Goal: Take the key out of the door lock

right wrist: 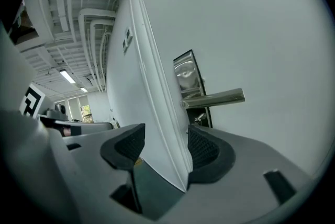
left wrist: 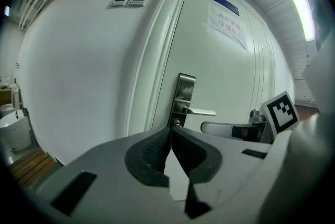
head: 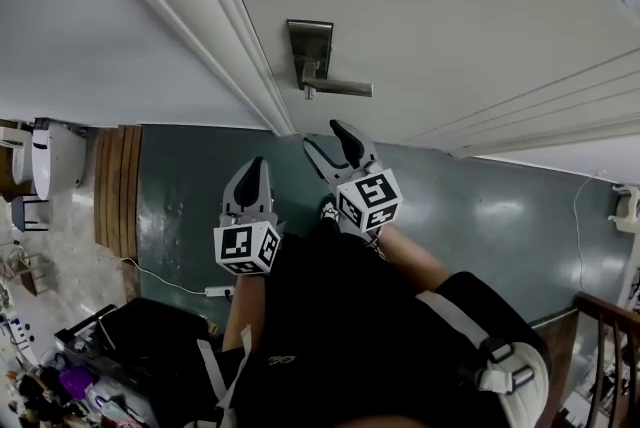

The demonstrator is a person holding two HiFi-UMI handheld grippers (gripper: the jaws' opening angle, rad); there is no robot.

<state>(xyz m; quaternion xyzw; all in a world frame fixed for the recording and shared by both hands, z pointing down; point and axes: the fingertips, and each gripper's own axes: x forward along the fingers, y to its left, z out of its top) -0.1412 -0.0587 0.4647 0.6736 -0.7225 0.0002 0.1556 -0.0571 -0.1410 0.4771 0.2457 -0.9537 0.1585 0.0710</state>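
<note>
A small metal key (left wrist: 176, 122) sits in the silver lock plate (head: 309, 44) of the white door (head: 450, 6), just under the brushed lever handle (head: 345, 89). The left gripper (head: 254, 166) hovers below it with its jaws pressed together. The right gripper (head: 330, 140), nearer the lock, has its jaws spread with nothing between them.

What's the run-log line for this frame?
phase: pre-grasp | left claw: shut, empty | right claw: open, empty, short of key | key: in door lock below lever handle

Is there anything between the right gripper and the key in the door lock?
Nothing visible. The right gripper has its jaws apart, and only open air lies between it and the key, which sticks out of the lock plate just below the lever handle.
</note>
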